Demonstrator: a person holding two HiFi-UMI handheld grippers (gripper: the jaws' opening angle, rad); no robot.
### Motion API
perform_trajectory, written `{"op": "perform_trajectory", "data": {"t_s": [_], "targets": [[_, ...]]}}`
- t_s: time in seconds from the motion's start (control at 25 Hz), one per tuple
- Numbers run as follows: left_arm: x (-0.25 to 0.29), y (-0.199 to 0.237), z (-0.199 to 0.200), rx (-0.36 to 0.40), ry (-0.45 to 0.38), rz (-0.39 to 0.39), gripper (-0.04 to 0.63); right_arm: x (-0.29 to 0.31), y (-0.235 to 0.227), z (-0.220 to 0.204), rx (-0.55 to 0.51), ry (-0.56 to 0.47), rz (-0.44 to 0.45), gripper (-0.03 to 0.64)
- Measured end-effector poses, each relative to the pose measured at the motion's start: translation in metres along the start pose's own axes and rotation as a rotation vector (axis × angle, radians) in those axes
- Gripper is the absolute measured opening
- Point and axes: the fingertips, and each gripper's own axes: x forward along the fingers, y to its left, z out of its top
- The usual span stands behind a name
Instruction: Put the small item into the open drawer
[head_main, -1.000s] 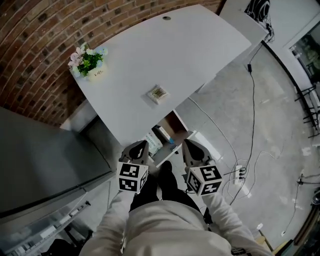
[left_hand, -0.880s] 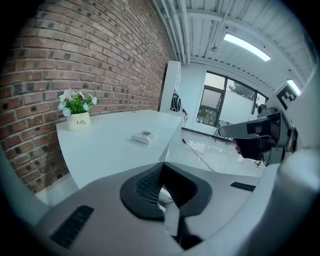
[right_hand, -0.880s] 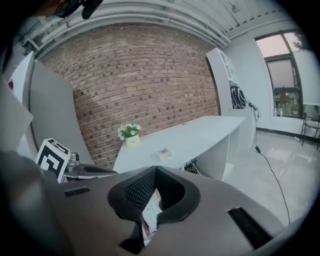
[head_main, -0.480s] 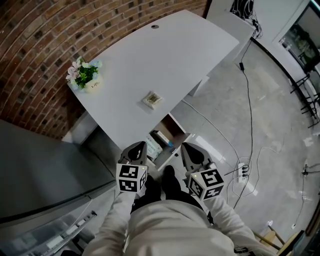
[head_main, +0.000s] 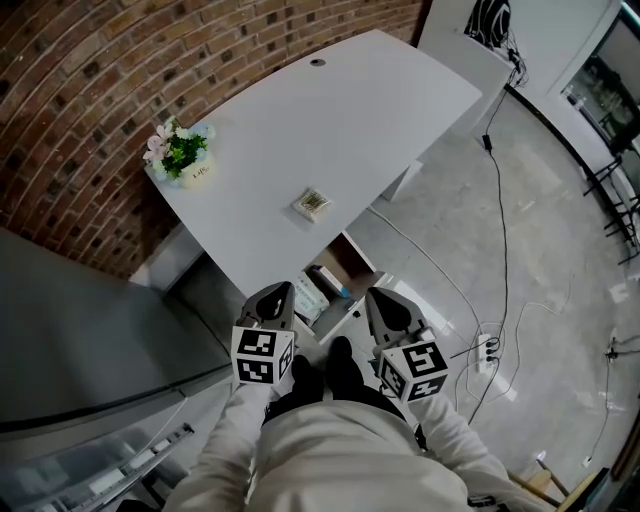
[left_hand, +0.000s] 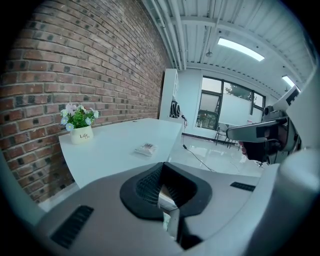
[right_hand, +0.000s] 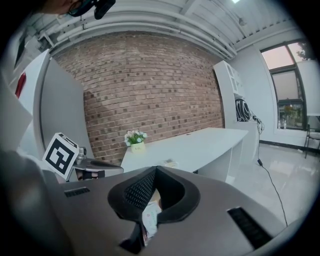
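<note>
Grey-padded left gripper (head_main: 281, 292) and right gripper (head_main: 374, 295): jaws together, empty, close to the body. Open drawer (head_main: 352, 258) lies just beyond. Small item (head_main: 313, 203) rests on the white counter (head_main: 330, 120), well apart. Recommendation: part the jaws before reaching and pinch the flat packet by its edges.

One packet (head_main: 313, 204), one plant (head_main: 180, 150), one drawer (head_main: 358, 258)

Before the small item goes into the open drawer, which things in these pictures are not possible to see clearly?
- small item: too small in every view; its kind and print are unreadable.
- open drawer: in the head view the desk edge covers its far part, and the contents are too small to name.
- left gripper and right gripper: in their own views their bodies fill the lower half and hide the drawer.
</note>
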Motion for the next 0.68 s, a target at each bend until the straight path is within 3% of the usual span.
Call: {"op": "perform_trajectory", "data": {"t_s": [0.68], "targets": [[-0.006,0.011,-0.01,-0.008,0.018,0.024,0.017,0.003,-0.008,-0.004,0.022,0.01,-0.022,0.026]]}}
